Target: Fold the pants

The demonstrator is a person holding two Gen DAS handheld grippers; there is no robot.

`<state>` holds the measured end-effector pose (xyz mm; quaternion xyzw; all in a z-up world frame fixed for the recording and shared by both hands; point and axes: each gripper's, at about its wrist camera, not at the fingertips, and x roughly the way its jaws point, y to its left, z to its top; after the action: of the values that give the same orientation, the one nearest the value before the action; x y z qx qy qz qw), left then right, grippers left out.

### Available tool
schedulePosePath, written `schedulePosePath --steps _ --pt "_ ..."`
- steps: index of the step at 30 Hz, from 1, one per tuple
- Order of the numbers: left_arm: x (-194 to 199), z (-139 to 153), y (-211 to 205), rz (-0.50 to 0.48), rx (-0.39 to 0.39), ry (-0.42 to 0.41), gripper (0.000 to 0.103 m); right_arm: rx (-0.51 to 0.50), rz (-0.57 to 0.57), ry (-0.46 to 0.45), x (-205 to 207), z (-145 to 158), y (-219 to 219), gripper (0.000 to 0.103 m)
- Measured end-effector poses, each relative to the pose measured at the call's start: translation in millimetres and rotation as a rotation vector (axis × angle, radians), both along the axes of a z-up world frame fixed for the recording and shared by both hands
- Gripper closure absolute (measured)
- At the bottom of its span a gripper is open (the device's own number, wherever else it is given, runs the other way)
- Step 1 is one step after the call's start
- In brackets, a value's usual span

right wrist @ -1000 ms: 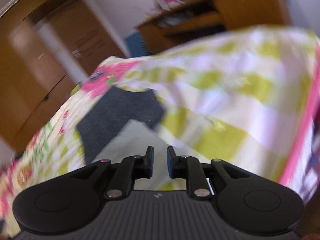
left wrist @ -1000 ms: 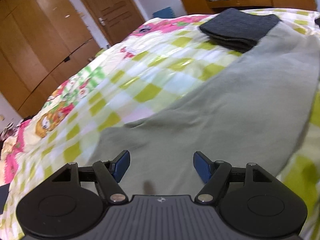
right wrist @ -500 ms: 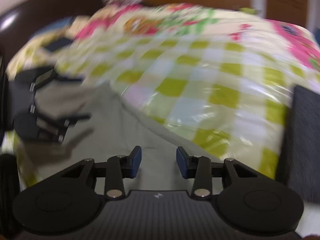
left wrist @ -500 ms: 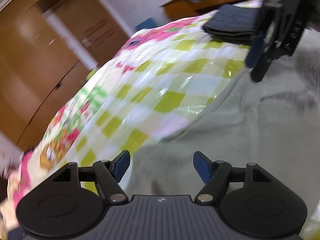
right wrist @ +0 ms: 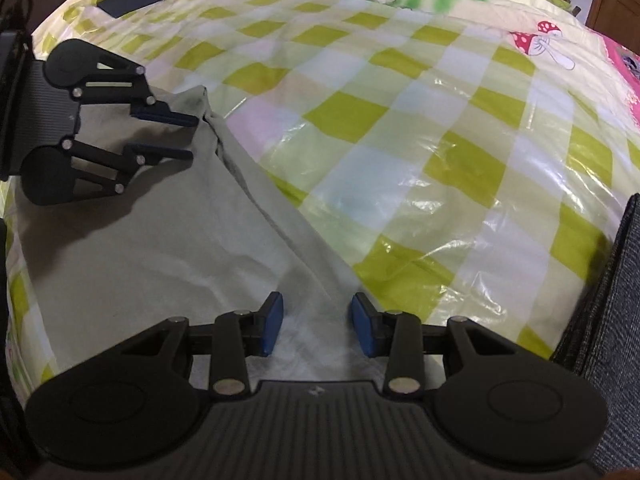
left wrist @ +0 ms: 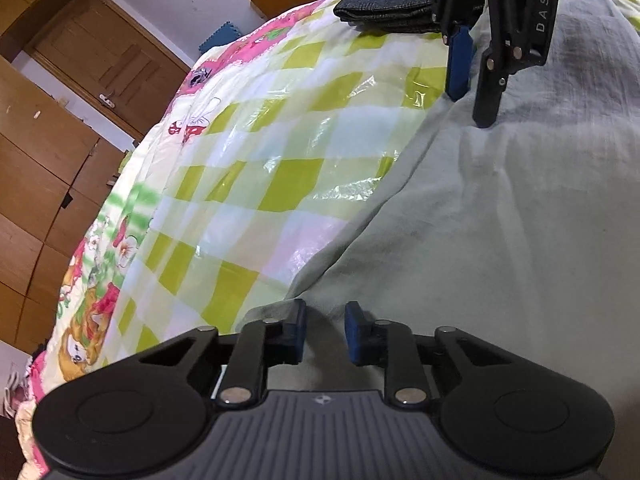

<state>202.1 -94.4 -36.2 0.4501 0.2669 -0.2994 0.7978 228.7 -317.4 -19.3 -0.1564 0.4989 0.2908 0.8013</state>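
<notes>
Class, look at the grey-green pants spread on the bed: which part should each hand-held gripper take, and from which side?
Grip the pants along their long edge beside the checked bedcover, one hand-held gripper near each end. That edge is raised in a soft ridge, so fingers can straddle it from above. The left hand-held gripper and right hand-held gripper are both open at that edge.

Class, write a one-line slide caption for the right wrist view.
Both grippers poised open along the edge of grey-green pants on a checked bedspread.
</notes>
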Motion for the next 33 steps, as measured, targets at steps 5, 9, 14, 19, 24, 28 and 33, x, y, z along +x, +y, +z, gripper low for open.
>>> schedulePosePath --steps 5,9,14,19,24,28,33 --pt "7.5 -0.4 1.8 0.01 0.018 -0.005 0.079 0.001 -0.023 0.002 -2.4 7.5 2.9 0.1" --pt "2.8 12.5 4.0 -0.023 -0.017 -0.023 0.077 0.029 -0.071 -0.052 -4.4 29.0 -1.6 0.102" --pt "8.7 9.8 0.6 -0.043 -0.023 -0.023 0.072 0.02 -0.156 -0.142 10.2 43.8 -13.1 0.103" --pt "3.2 5.1 0.9 -0.114 0.019 0.012 0.068 0.119 -0.117 -0.062 5.6 43.1 -17.6 0.099" --pt "3.4 4.8 1.0 -0.15 0.056 -0.003 0.053 0.136 -0.002 -0.008 3.2 31.7 8.4 0.081" --pt "8.3 -0.8 -0.8 -0.185 0.094 0.008 0.05 0.059 0.09 0.04 14.5 11.6 32.9 0.059" --pt "12.7 0.5 3.5 -0.178 0.117 -0.006 0.056 -0.018 0.068 0.054 16.8 -6.5 39.1 0.079"
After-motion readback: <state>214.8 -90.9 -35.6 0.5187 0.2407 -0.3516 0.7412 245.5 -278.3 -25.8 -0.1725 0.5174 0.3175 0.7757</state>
